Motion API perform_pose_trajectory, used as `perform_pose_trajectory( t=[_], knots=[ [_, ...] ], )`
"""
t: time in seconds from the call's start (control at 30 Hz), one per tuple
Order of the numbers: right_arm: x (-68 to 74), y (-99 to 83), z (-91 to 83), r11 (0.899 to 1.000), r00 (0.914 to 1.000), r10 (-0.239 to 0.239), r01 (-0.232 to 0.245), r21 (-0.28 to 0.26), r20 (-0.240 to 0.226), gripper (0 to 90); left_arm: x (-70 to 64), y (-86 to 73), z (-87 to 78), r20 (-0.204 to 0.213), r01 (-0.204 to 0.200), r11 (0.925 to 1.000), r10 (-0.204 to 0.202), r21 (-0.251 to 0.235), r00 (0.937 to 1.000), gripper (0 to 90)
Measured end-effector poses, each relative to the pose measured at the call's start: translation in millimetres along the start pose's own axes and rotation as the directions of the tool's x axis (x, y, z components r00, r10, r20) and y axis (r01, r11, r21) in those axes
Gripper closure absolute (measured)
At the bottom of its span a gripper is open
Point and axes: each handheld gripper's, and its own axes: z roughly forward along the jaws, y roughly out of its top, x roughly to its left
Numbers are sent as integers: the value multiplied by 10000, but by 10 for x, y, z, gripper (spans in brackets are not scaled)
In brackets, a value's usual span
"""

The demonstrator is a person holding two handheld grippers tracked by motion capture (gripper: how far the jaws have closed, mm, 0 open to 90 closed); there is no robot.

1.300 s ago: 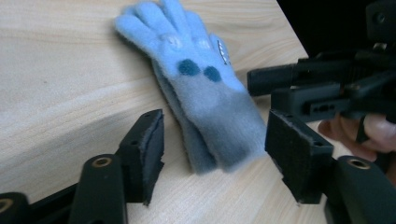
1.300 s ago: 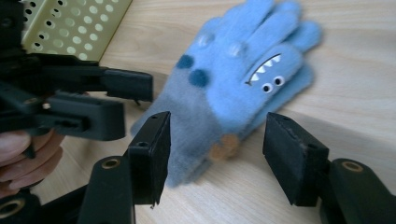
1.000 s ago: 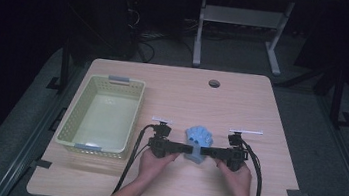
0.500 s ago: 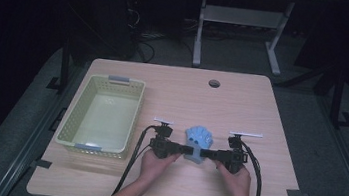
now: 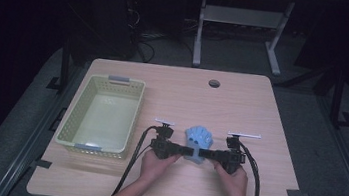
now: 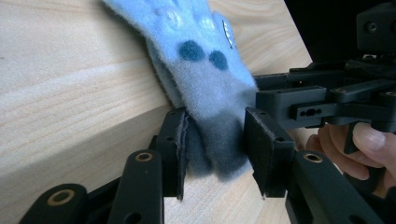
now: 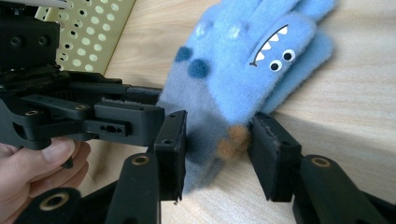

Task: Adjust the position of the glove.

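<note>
A fuzzy blue glove point(image 5: 198, 140) with dark spots and a toothy monster face lies on the pale wooden worktop point(image 5: 242, 101), right of the perforated yellow-green basket point(image 5: 101, 114). The left tool point(image 6: 215, 145) and right tool point(image 7: 218, 148) face each other from opposite sides, level with the worktop, each with its jaws spread around the glove's cuff, not yet clamped.

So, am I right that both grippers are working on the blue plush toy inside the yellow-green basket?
Not quite: the blue plush toy lies on the bare table, to the right of the yellow-green basket, not inside it. The high view shows this. The rest holds: the left gripper and the right gripper each have their jaws around one end of the toy.
</note>
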Motion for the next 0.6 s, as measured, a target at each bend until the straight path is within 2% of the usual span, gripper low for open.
perform_pose_trajectory(
  t=[0.2, 0.37, 0.4, 0.5, 0.6],
  knots=[
    [0, -16, 42, 9997, 9997, 184, -187, -139, -184, 631, 12, -9, 10, 114, 66, 10000, -67, 46, 9999, 628],
    [-16, -23, 52, 9991, 9988, 383, -388, -172, -303, 658, 43, 0, 24, 392, 338, 9994, -342, 98, 9986, 634],
    [-36, -30, 58, 9988, 9979, 440, -450, -203, -470, 669, 50, 0, 35, 492, 441, 9990, -443, 50, 9978, 636],
    [-29, -31, 59, 9991, 9981, 377, -387, -194, -481, 682, 55, 4, 46, 562, 393, 9992, -394, 25, 9976, 638],
    [-35, -26, 55, 9993, 9976, 343, -353, -157, -606, 701, 77, 21, 61, 734, 535, 9985, -543, 132, 9958, 650]
  ],
)
